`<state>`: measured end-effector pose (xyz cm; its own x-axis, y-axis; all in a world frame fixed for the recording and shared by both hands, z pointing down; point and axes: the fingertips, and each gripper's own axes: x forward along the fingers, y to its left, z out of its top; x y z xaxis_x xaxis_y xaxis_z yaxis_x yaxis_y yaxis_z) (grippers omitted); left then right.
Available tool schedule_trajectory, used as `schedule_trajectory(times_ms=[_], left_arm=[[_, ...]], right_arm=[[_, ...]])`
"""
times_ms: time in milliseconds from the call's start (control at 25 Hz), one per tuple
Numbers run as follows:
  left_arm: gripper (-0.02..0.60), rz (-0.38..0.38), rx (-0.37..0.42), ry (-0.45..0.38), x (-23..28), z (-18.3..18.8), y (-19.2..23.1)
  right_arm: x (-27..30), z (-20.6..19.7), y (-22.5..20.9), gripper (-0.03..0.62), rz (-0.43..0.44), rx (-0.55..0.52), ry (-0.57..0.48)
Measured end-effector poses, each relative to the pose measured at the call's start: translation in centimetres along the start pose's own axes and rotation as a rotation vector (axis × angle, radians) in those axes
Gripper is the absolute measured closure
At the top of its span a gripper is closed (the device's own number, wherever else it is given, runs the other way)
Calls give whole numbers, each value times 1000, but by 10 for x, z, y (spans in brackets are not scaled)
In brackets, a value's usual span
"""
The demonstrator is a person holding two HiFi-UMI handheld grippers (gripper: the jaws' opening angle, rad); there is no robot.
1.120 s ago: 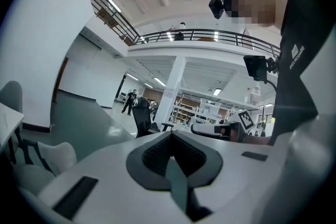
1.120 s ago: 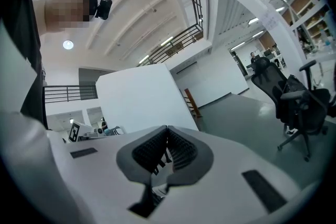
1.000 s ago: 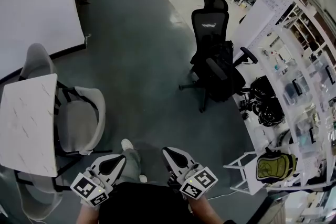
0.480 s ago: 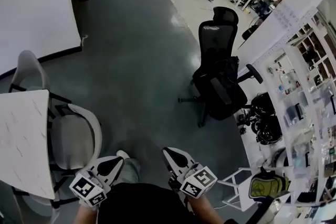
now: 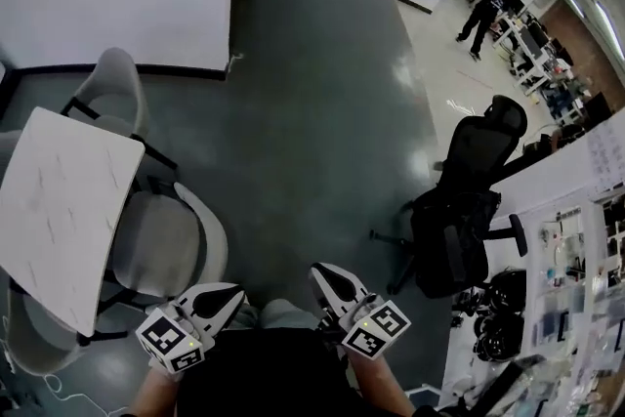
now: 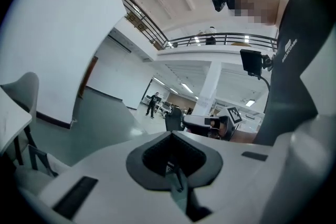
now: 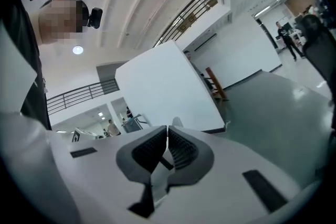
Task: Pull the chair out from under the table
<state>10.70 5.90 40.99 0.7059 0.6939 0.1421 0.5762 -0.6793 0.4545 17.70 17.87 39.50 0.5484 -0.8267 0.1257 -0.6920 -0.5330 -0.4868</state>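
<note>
My left gripper (image 5: 234, 292) and right gripper (image 5: 322, 272) are closed, empty. The grey chair (image 5: 156, 244) right of the table (image 5: 59, 200) looks light and rigid; I'd clamp its curved backrest rim (image 5: 220, 244).

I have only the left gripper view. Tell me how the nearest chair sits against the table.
Observer: In the head view, the light grey shell chair is pushed in, with the front of its seat under the white marbled square table. The left hand-held gripper is short of the chair and not touching it.
Operator: Report the other gripper's jaws.
Observer: The right hand-held gripper is shut with nothing between its jaws, and it is also clear of the chair.
</note>
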Motion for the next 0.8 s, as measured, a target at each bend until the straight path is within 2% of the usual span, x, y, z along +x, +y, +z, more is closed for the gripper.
schedule_trajectory(times_ms=[240, 440, 640, 800], left_arm=[[577, 265, -50, -126, -30, 18, 32], [577, 455, -100, -228, -58, 17, 47], [575, 703, -120, -293, -88, 8, 55], [574, 861, -145, -344, -108, -7, 58]], right_arm=[[84, 10, 19, 580, 268, -53, 142], [136, 6, 47, 580, 516, 8, 265], [170, -6, 80, 577, 693, -76, 361], [186, -22, 104, 568, 824, -104, 455]])
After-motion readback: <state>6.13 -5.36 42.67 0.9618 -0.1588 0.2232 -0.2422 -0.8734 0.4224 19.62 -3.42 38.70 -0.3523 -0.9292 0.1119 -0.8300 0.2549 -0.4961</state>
